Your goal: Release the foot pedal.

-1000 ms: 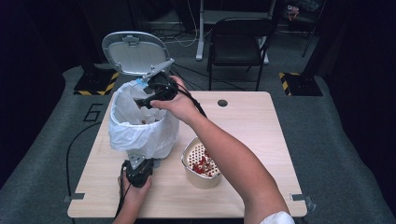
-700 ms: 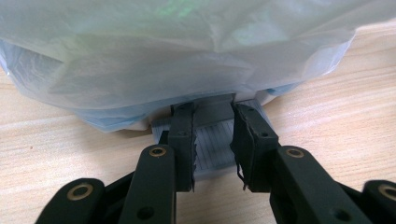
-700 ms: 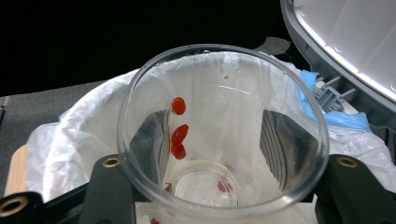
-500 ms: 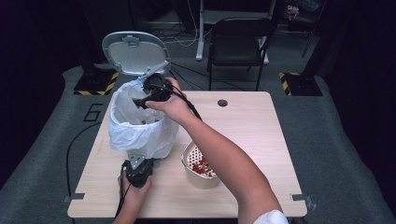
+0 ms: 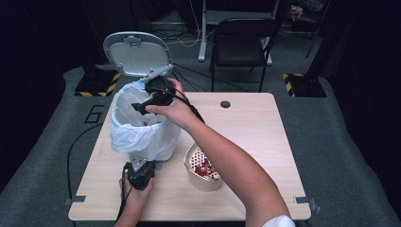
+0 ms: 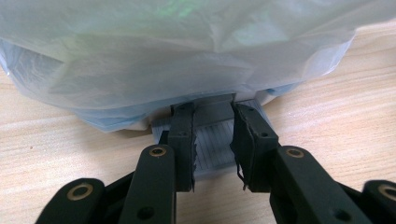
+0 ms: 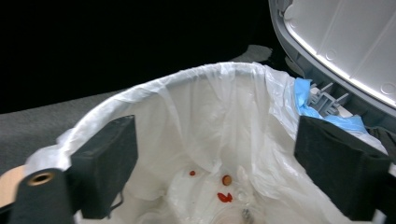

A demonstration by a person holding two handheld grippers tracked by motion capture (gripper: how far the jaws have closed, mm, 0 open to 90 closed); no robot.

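- Writing: a "6" (image 5: 95, 114) is marked on the grey floor, left of the table (image 5: 265, 137), beyond the L gripper; no other text legible.
- L gripper (image 6: 212, 140): jaws part open, set astride the grey ribbed pedal (image 6: 212, 147) at the bin base; contact w/ pedal can't be told. White liner bag (image 6: 177, 60) hangs just above jaw tips.
- Bin (image 5: 144, 125) stands directly ahead of L gripper, lid (image 5: 137, 53) raised.
- R gripper (image 7: 217, 154): jaws spread wide, nothing held, hovering over bin mouth; small red scraps (image 7: 224, 197) seen below, at bag bottom.
- Bowl (image 5: 203, 166) w/ red bits sits under R forearm, just R of the L gripper.
- Open tabletop lies R of R arm, to the far edge.
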